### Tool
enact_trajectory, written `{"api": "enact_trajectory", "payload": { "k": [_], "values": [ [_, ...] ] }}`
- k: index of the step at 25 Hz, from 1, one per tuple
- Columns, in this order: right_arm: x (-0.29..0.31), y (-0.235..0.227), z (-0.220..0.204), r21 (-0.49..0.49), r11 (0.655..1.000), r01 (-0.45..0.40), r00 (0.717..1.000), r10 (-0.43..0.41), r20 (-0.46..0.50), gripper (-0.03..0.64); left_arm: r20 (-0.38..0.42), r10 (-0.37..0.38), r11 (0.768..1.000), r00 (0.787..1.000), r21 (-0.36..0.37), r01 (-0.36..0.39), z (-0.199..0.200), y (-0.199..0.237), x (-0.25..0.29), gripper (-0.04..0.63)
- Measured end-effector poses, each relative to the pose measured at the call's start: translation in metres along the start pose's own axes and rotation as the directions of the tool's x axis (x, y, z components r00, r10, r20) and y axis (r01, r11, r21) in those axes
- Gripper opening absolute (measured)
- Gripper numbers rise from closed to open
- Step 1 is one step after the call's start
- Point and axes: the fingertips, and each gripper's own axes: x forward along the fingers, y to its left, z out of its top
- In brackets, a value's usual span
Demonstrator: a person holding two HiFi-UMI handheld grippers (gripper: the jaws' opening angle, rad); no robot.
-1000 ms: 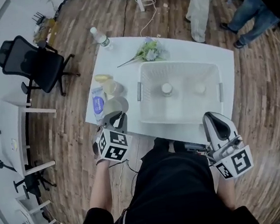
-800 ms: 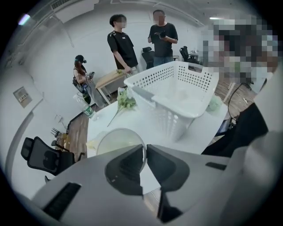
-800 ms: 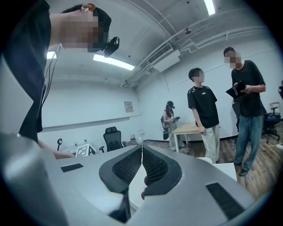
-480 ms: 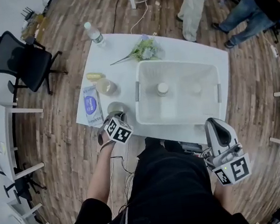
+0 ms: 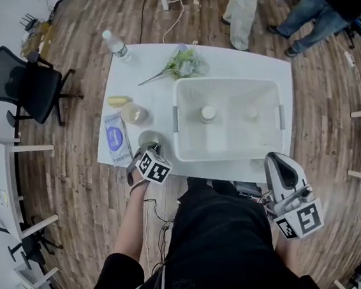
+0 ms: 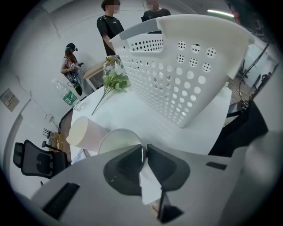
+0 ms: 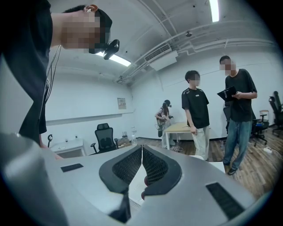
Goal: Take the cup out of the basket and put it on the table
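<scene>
Wood-plank floor (image 5: pixel 88 182) lies open round the white rectangular table (image 5: pixel 155 85). A black office chair (image 5: pixel 13 81) stands well apart on the left.

Left strip of table, far to near:
- clear plastic water bottle (image 5: pixel 116 46) at the far-left corner
- pale cup lying on its side (image 5: pixel 134 113)
- blue-and-white flat packet (image 5: pixel 116 138) along the left edge
- round pale open-topped cup (image 5: pixel 148 139), upright near the near-left corner, just right of the packet

A narrow lane of bare table separates this upright cup from the white perforated plastic basket (image 5: pixel 266 135).

The left gripper (image 6: pixel 143 150) points steeply down at the upright cup. Its jaws are nearly together with the cup's wall between them and the pads close against it on both sides. They have just been opening slightly.

A green flower sprig (image 5: pixel 183 62) lies at the far edge. The basket fills the right half of the table, its near rim close to the near edge. Two small round pale objects (image 5: pixel 208 113) sit inside it; I cannot tell what they are.

The right gripper (image 7: pixel 142 148) hangs off the table, past the near-right edge. Its jaws are closed tip to tip with nothing between them.

Two standing people (image 5: pixel 320 4) occupy the far-right floor.
</scene>
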Motion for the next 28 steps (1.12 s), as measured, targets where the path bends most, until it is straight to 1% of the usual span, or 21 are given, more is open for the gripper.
{"api": "enact_trajectory", "payload": {
  "k": [4,6,8,10,11,13,15,16,17,18,19,21,23,24,25,27,28],
  "values": [
    [0.000,0.001,0.000,0.003,1.000,-0.002,1.000,0.002,0.006,0.026,0.007,0.004,1.000,1.000,0.017,-0.004,-0.001,0.000,-0.003,0.048],
    [0.000,0.001,-0.001,0.003,1.000,-0.006,1.000,0.006,0.008,0.026,0.010,-0.012,1.000,1.000,0.027,0.011,0.001,-0.003,-0.005,0.076],
    [0.000,0.000,-0.002,0.004,1.000,-0.008,1.000,0.008,0.008,0.026,0.004,-0.032,0.998,0.999,0.057,0.031,0.003,-0.007,-0.012,0.120],
    [0.000,-0.001,-0.003,0.006,1.000,-0.010,1.000,0.010,0.010,0.026,0.013,-0.025,0.996,1.000,0.087,0.023,0.008,-0.006,-0.025,0.129],
    [-0.001,-0.001,-0.004,0.007,1.000,-0.010,1.000,0.010,0.011,0.026,0.032,-0.016,0.996,0.999,0.090,0.013,0.013,-0.003,-0.035,0.132],
    [-0.001,-0.003,-0.003,0.009,1.000,-0.009,1.000,0.009,0.017,0.026,0.095,0.005,0.997,0.995,0.071,-0.012,0.027,0.003,-0.059,0.133],
    [-0.001,-0.004,-0.003,0.010,1.000,-0.010,1.000,0.010,0.026,0.026,0.185,0.032,0.999,0.982,0.037,-0.039,0.046,0.010,-0.089,0.132],
    [-0.001,-0.005,-0.003,0.011,1.000,-0.011,0.999,0.011,0.030,0.026,0.240,0.046,0.999,0.970,0.017,-0.052,0.058,0.013,-0.105,0.130],
    [-0.002,-0.006,-0.002,0.012,1.000,-0.013,0.999,0.012,0.034,0.026,0.301,0.062,0.998,0.952,-0.004,-0.064,0.072,0.015,-0.123,0.116],
    [-0.003,-0.006,-0.002,0.013,1.000,-0.013,0.999,0.013,0.039,0.026,0.364,0.077,0.997,0.928,-0.023,-0.074,0.087,0.016,-0.141,0.091],
    [-0.004,-0.007,-0.002,0.014,1.000,-0.012,0.999,0.012,0.044,0.026,0.425,0.089,0.996,0.901,-0.036,-0.082,0.102,0.016,-0.158,0.066],
    [-0.006,-0.009,-0.001,0.014,1.000,-0.008,0.998,0.007,0.058,0.026,0.530,0.102,0.995,0.842,-0.037,-0.098,0.132,0.012,-0.190,0.035],
    [-0.007,-0.011,-0.001,0.014,1.000,-0.005,0.998,0.004,0.068,0.026,0.617,0.082,0.996,0.782,-0.019,-0.090,0.161,-0.002,-0.217,0.015],
    [-0.007,-0.012,-0.002,0.014,1.000,-0.004,0.998,0.003,0.070,0.026,0.660,0.053,0.998,0.749,-0.006,-0.066,0.174,-0.012,-0.229,0.011],
    [-0.008,-0.012,-0.003,0.014,1.000,-0.003,0.998,0.002,0.070,0.026,0.703,0.014,1.000,0.711,0.010,-0.030,0.188,-0.024,-0.241,0.009],
    [-0.011,-0.012,-0.006,0.017,1.000,0.002,0.998,-0.004,0.069,0.026,0.781,-0.079,0.997,0.619,0.047,0.067,0.212,-0.051,-0.260,0.009],
    [-0.013,-0.011,-0.007,0.020,1.000,0.006,0.998,-0.007,0.070,0.026,0.807,-0.125,0.990,0.577,0.066,0.122,0.222,-0.065,-0.268,0.009]
  ]
}}
